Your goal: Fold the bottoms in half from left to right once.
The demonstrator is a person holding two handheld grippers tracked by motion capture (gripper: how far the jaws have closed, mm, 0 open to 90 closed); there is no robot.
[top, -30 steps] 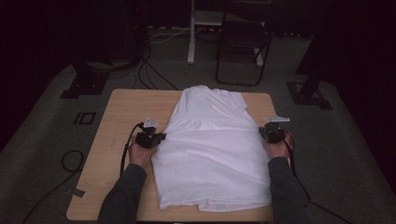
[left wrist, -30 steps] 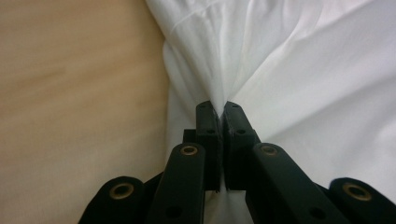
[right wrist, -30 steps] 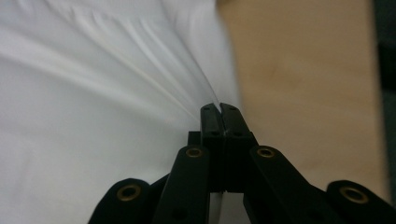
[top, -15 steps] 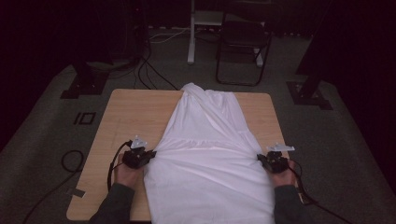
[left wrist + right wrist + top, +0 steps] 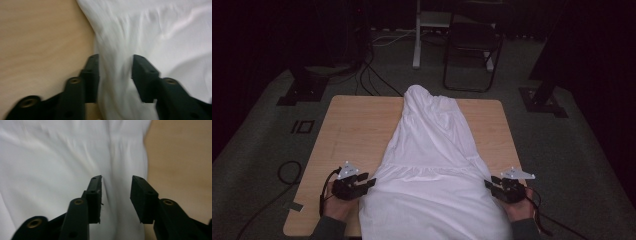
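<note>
White garment (image 5: 432, 170) just dragged nearward; both fingers (image 5: 91, 75) (image 5: 143, 197) have just been opening, half-spread, cloth released between. Regrasp for folding is called for.

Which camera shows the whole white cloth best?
The high view: the cloth lies whole down the table, narrow at the far end. The left gripper view shows a bunched fold between its jaws; the right gripper view shows its edge.
</note>
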